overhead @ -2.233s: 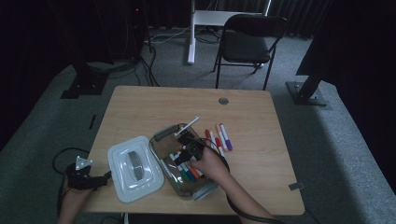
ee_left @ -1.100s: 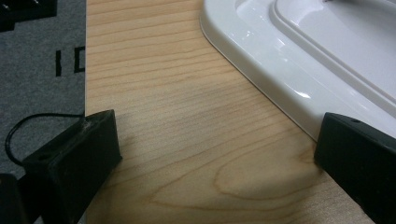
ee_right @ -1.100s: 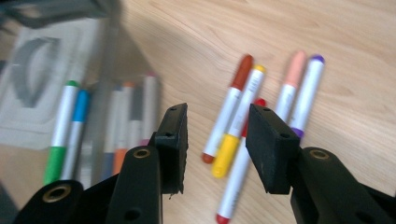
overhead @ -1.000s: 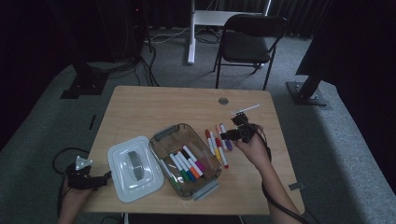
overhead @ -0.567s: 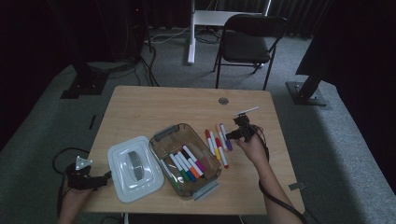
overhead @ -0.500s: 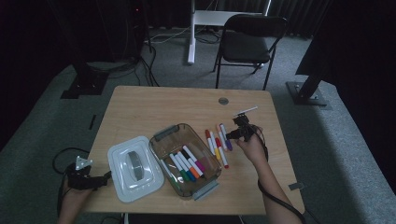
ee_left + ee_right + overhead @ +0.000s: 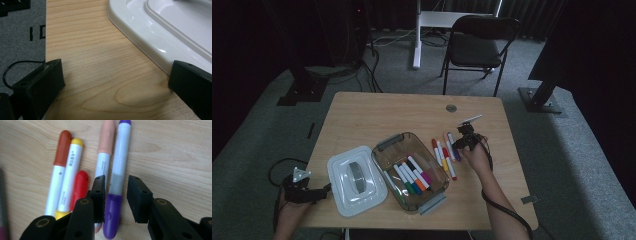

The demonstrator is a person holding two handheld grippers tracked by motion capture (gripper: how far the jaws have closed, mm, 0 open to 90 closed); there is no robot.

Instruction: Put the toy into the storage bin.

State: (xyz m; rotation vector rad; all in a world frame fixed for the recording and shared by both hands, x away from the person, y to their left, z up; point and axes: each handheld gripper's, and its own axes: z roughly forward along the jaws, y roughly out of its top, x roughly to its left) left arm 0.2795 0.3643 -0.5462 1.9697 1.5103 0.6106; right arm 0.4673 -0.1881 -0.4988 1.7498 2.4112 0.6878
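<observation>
Right tool (image 7: 115,195) is down over the loose markers on the bench (image 7: 377,120), right of the clear tray (image 7: 412,172). Its jaws have just been closing and straddle the purple marker (image 7: 119,170), a gap left on the right side, not clamped yet. Peach marker (image 7: 105,152) lies just left of it. Left tool (image 7: 115,82) is wide open, holding nothing, at the near-left bench corner beside the white lid (image 7: 160,30).

Purple marker (image 7: 117,177), white lid (image 7: 357,180)
</observation>
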